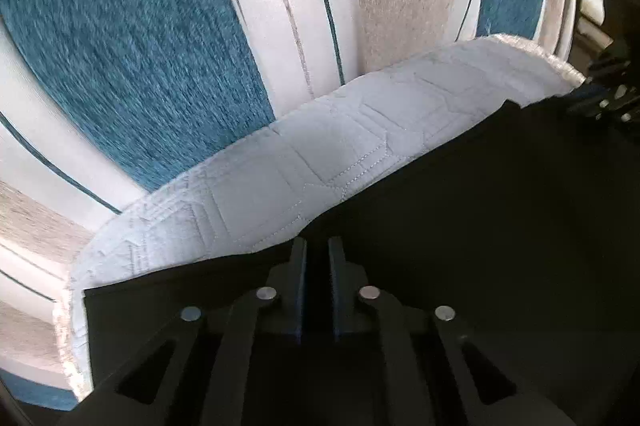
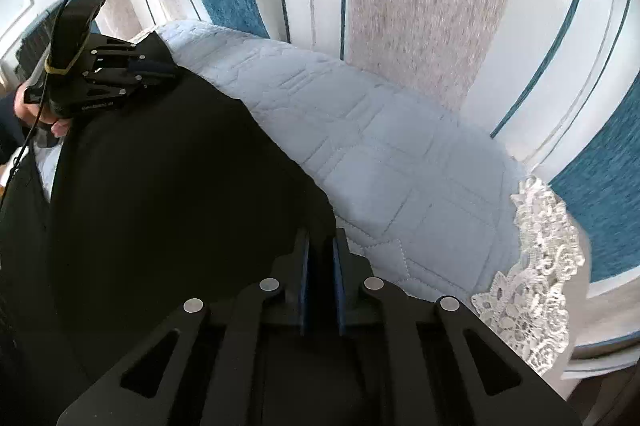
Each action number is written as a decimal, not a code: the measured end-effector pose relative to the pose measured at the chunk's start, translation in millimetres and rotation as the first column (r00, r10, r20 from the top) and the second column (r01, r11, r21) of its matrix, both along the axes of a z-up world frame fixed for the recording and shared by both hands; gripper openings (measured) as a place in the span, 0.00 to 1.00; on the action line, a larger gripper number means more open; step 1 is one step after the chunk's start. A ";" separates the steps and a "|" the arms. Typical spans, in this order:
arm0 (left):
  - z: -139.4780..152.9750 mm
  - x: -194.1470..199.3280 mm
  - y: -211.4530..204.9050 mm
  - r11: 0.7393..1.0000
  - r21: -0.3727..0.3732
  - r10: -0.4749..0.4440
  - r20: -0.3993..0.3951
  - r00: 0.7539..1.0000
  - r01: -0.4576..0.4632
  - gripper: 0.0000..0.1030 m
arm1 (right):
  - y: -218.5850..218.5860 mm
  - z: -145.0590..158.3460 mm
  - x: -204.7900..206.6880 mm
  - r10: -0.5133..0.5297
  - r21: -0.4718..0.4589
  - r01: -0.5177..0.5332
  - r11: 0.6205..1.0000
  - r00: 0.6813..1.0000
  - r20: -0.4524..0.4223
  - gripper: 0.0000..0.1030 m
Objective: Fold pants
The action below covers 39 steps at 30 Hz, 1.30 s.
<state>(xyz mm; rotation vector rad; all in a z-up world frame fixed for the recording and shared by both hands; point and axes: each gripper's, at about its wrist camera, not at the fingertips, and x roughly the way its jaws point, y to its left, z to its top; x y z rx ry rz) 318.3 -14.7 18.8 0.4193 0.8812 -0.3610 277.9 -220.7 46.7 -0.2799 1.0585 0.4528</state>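
Black pants [image 2: 168,185] lie spread over a pale quilted bedspread [image 2: 380,145], their far edge just short of the bedspread's far edge, where striped blue and beige fabric [image 1: 140,45] shows beyond. The left gripper [image 1: 317,254] and the right gripper [image 2: 321,246] each sit pinched onto that far edge of the pants, fingers nearly together. White lace [image 2: 532,266] trims the bedspread's right corner.

bright daylight, fisheye-warped edges, slight blur

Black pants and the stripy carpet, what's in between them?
A white quilted cover lies between the black pants and the striped carpet, shown in both wrist views.
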 end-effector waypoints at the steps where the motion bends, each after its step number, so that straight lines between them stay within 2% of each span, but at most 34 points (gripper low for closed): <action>1: 2.5 -1.6 -1.6 1.000 0.008 0.010 0.007 1.000 -0.010 0.07 | 1.7 4.8 -2.4 -0.008 -0.009 0.008 1.000 1.000 0.013 0.09; 8: 43.8 -39.4 18.3 0.996 -0.061 0.073 0.064 0.995 -0.069 0.06 | 0.0 57.0 -44.6 -0.035 0.031 0.031 0.999 0.990 0.140 0.09; 14: 83.3 -113.3 46.6 0.975 -0.193 0.137 0.112 0.984 -0.113 0.06 | 8.0 95.8 -123.1 -0.044 0.095 0.023 0.995 0.975 0.216 0.09; 18: 98.0 -177.5 56.6 0.959 -0.256 0.160 0.141 0.977 -0.120 0.06 | 24.1 102.3 -178.9 -0.039 0.125 0.009 0.992 0.970 0.241 0.09; 21: 92.6 -228.6 64.6 0.947 -0.296 0.172 0.131 0.976 -0.128 0.06 | 30.3 95.8 -227.6 -0.053 0.153 0.017 0.988 0.971 0.233 0.09; 24: 75.0 -271.3 66.3 0.935 -0.325 0.181 0.089 0.979 -0.143 0.06 | 31.3 74.3 -270.6 -0.087 0.175 0.054 0.983 0.979 0.187 0.09; 30: 26.9 -305.2 71.9 0.898 -0.369 0.236 -0.055 0.970 -0.239 0.07 | 23.7 19.6 -299.4 -0.189 0.241 0.180 0.954 0.982 0.016 0.10; 32: 23.6 -315.5 76.3 0.882 -0.391 0.251 -0.083 0.964 -0.263 0.07 | 25.6 13.5 -307.9 -0.226 0.226 0.221 0.949 0.974 -0.001 0.19; 37: 30.7 -333.5 97.2 0.842 -0.426 0.317 -0.106 0.942 -0.332 0.07 | 22.5 24.6 -331.8 -0.323 0.314 0.306 0.899 0.946 0.003 0.41; 39: 34.7 -333.3 105.4 0.836 -0.417 0.352 -0.095 0.931 -0.358 0.10 | 17.4 28.6 -341.2 -0.369 0.366 0.347 0.864 0.929 -0.011 0.41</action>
